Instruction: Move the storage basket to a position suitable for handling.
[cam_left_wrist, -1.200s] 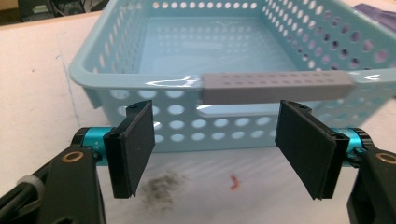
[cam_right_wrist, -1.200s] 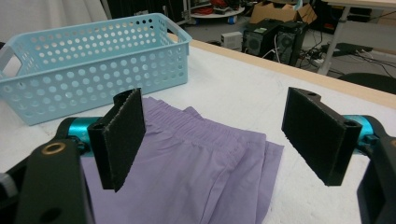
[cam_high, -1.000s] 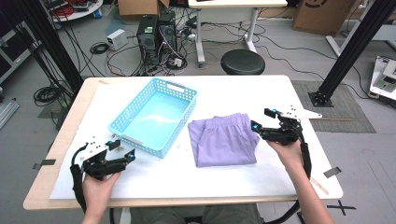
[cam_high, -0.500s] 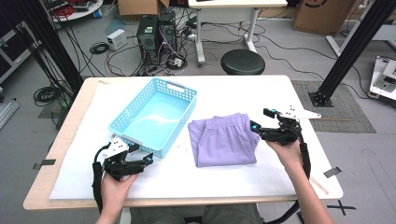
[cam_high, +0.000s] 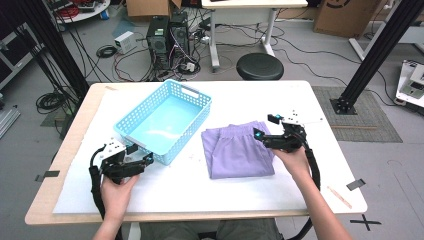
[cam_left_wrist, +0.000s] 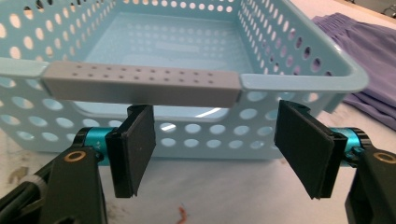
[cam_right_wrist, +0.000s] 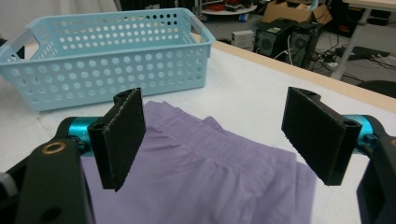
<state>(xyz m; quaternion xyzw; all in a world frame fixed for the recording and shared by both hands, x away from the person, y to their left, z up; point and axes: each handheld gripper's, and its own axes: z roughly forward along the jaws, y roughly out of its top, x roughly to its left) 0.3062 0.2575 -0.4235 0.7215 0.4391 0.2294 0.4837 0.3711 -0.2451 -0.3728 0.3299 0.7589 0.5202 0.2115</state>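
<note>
On the table (cam_high: 330, 107) we see the folded purple cloth (cam_high: 237, 150) beside the blue basket (cam_high: 165, 120); our right gripper (cam_high: 261, 137) gapes above the cloth's edge; our left gripper (cam_high: 142, 160), jaws wide, faces the basket's near wall.

My table (cam_high: 320, 107) is wood-edged with a white sheet over its top. On it sit a light blue perforated basket (cam_high: 165, 120) toward the far left and a folded purple garment (cam_high: 235, 150) just right of centre, near the basket.
</note>
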